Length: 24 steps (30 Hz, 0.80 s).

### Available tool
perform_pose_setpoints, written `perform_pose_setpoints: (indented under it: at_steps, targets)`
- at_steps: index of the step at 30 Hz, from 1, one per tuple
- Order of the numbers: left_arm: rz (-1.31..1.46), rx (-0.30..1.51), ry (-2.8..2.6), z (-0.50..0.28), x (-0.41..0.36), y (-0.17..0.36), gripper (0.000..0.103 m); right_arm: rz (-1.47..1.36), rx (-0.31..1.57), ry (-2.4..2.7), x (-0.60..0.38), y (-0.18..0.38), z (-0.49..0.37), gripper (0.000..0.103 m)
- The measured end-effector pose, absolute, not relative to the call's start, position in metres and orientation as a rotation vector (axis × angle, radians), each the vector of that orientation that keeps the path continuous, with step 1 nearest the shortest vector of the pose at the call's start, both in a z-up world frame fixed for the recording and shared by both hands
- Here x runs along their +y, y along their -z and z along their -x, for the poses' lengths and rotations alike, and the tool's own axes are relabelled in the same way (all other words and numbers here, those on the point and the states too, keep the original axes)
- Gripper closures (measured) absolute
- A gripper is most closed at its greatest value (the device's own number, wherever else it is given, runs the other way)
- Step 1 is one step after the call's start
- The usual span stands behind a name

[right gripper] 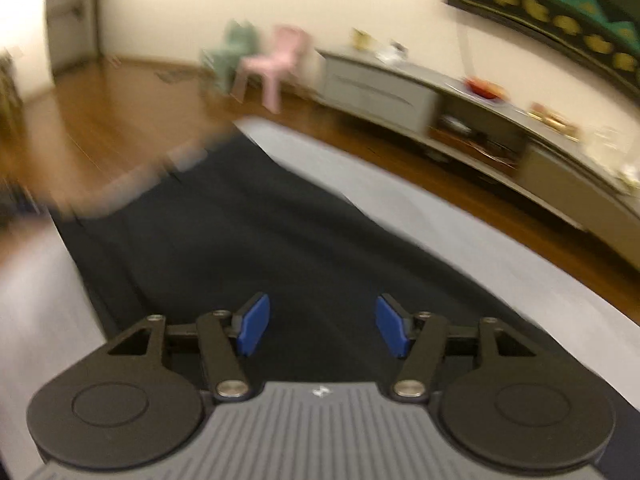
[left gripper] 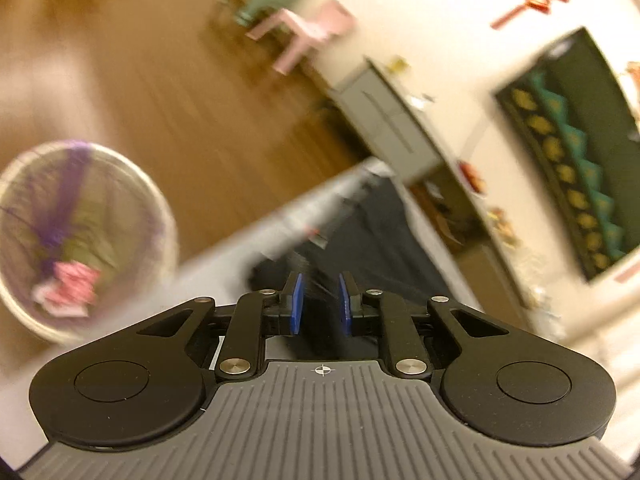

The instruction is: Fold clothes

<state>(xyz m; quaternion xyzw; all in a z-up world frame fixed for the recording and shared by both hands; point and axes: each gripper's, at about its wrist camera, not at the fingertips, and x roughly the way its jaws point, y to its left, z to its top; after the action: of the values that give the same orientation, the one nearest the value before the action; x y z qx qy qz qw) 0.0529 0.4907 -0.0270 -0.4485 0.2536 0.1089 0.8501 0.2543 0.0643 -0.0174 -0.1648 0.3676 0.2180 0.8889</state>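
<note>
A dark garment (right gripper: 240,240) lies spread flat on a pale grey table (right gripper: 400,184), and the picture is blurred. My right gripper (right gripper: 322,328) hovers over the near part of the cloth, open, with nothing pinched between its blue pads. In the left wrist view my left gripper (left gripper: 320,300) has its pads close together, and a fold of the dark garment (left gripper: 380,232) fills the narrow gap between them. The cloth trails away from it across the table (left gripper: 240,248). A blurred arm (right gripper: 120,188) crosses the garment's far left corner.
A round mesh basket (left gripper: 80,232) with purple and pink clothes stands on the wooden floor beside the table. A low grey cabinet (right gripper: 380,88) runs along the wall. A pink chair (right gripper: 276,64) and a green one (right gripper: 232,52) stand beyond the table.
</note>
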Motion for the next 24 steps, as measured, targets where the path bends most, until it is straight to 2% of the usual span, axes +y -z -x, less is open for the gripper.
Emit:
perform_pose_setpoints:
  at_steps: [2, 7, 11, 12, 14, 15, 16, 20, 24]
  targets:
    - [0.949, 0.571, -0.145, -0.06, 0.475, 0.027, 0.092, 0.405, 0.77, -0.427, 0.033, 0.04, -0.234, 0.043]
    - [0.854, 0.72, -0.111, -0.102, 0.438, 0.043, 0.075, 0.536, 0.781, -0.369, -0.038, 0.094, -0.193, 0.043]
    - [0.804, 0.687, -0.163, -0.116, 0.428, 0.044, 0.072, 0.504, 0.764, -0.368, -0.054, 0.116, -0.205, 0.042]
    - [0.795, 0.671, -0.169, -0.118, 0.426, 0.044, 0.076, 0.493, 0.758, -0.371, -0.058, 0.121, -0.209, 0.045]
    - [0.761, 0.632, -0.153, -0.122, 0.424, 0.041, 0.097, 0.473, 0.754, -0.368, -0.062, 0.126, -0.221, 0.062]
    - [0.733, 0.6, -0.15, -0.121, 0.424, 0.037, 0.103, 0.465, 0.755, -0.364, -0.066, 0.124, -0.224, 0.095]
    - [0.705, 0.568, -0.148, -0.119, 0.424, 0.033, 0.103, 0.457, 0.756, -0.359, -0.07, 0.122, -0.226, 0.101]
    - [0.725, 0.399, -0.187, -0.094, 0.447, 0.007, 0.103, 0.436, 0.751, -0.323, -0.088, 0.111, -0.233, 0.101]
    - [0.814, 0.451, -0.314, -0.08, 0.473, 0.019, 0.103, 0.391, 0.764, -0.319, -0.103, 0.098, -0.224, 0.101]
